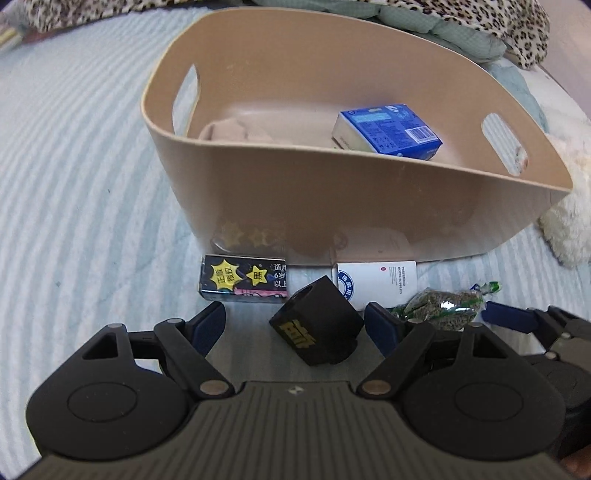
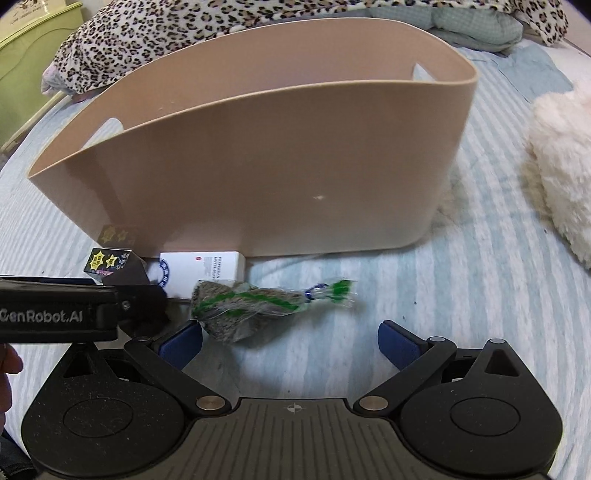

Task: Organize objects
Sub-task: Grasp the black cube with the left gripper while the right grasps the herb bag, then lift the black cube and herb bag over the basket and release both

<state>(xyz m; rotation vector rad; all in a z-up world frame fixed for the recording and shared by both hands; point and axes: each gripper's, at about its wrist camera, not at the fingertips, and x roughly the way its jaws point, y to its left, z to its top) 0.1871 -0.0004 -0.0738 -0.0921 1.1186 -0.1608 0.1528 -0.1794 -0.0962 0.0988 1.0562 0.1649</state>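
A tan basket (image 1: 280, 192) stands on the striped bed and holds a blue box (image 1: 388, 129) and beige cloth (image 1: 236, 131). In front of it lie a black box with yellow stars (image 1: 242, 278), a black block with gold print (image 1: 317, 326), a white box (image 1: 376, 282) and a clear bag of green-grey bits (image 1: 439, 308). My left gripper (image 1: 295, 326) is open, its fingers on either side of the black block. My right gripper (image 2: 290, 341) is open and empty, just in front of the bag (image 2: 251, 302). The basket (image 2: 258, 177) fills the right wrist view.
A white fluffy toy (image 2: 557, 173) lies right of the basket. Leopard-print fabric (image 2: 147, 40) and a teal quilt (image 1: 443, 26) lie behind it. A green cabinet (image 2: 29, 48) stands at far left. The left gripper's body (image 2: 55, 314) crosses the right wrist view.
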